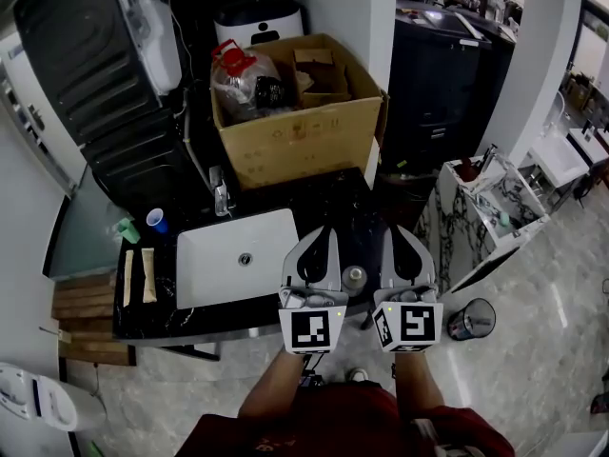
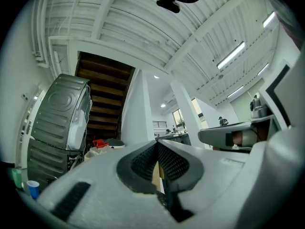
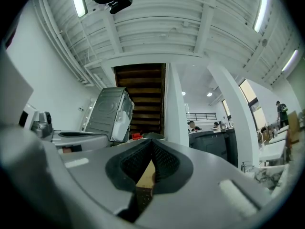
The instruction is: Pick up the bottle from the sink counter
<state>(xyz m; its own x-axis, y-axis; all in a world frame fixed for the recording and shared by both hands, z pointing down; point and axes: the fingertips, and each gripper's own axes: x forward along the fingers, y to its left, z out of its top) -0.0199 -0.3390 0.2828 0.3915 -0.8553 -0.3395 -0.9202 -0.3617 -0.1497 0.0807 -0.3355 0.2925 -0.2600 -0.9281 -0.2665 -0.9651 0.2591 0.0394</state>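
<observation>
Seen from the head camera looking steeply down, a person stands at a glossy black sink counter [image 1: 328,198] with a white rectangular basin [image 1: 224,255] set into it. They hold two pale grey grippers side by side over the counter's front edge. The left gripper [image 1: 323,231] and the right gripper [image 1: 396,232] both have their jaws pressed together, with nothing between them. A small grey round-topped bottle [image 1: 354,277] stands on the counter in the gap between the two grippers, just beside each and gripped by neither. To do this step well, one gripper would likely need to draw back, tip its nose down toward the bottle and spread its jaws before closing round the bottle's body. A shut jaw pushed forward could knock the bottle over. The other gripper is best kept well apart, so that it does not crowd the grasp. Only the head view shows the bottle's place on the counter and the basin. The left gripper view [image 2: 157,146] and the right gripper view [image 3: 151,142] show the ribbed black pads meeting. Both aim over the counter at ceiling beams, a dark staircase and white pillars. Each catches only what seems to be the bottle's top at its edge [image 2: 257,109] [image 3: 42,120].
</observation>
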